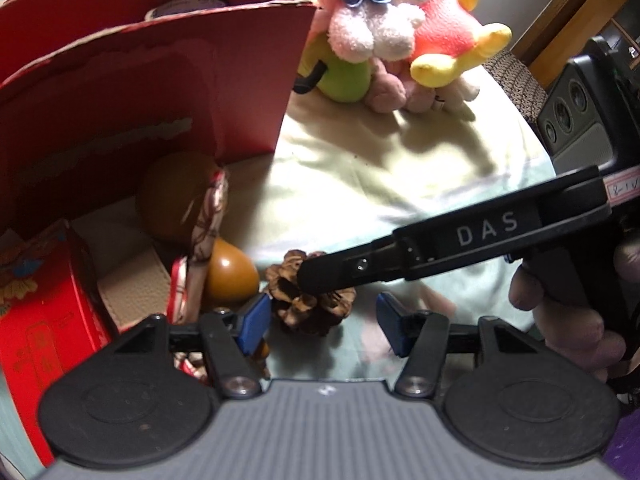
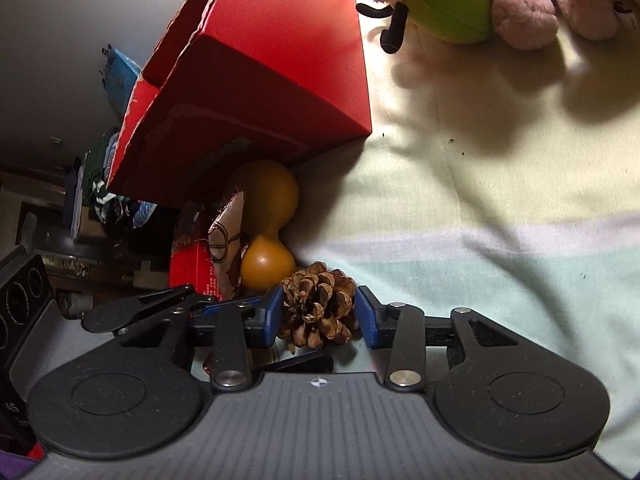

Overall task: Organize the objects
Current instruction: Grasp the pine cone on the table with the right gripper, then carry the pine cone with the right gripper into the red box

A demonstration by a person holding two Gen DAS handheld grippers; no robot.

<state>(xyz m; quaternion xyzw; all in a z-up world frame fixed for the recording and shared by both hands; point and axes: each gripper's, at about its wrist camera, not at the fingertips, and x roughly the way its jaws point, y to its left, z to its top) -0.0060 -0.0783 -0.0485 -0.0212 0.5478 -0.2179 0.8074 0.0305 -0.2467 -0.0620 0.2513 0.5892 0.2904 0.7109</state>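
A brown pine cone (image 2: 318,308) lies on the pale striped cloth (image 2: 500,200). My right gripper (image 2: 320,316) is shut on it, a blue pad pressed against each side. In the left wrist view the same pine cone (image 1: 308,304) sits just ahead of my left gripper (image 1: 322,326), whose blue pads stand wide apart and hold nothing. One black finger (image 1: 344,274) of the right gripper crosses over the cone from the right. An orange-brown gourd (image 2: 266,236) lies right behind the cone, against the red cardboard box (image 2: 272,72).
Plush toys (image 1: 384,28) are piled at the far side of the cloth. A patterned fabric pouch (image 1: 208,220) and a red printed package (image 1: 48,320) sit left of the gourd (image 1: 230,276). A hand (image 1: 560,320) holds the right gripper's handle. The left gripper's finger (image 2: 152,306) shows low left.
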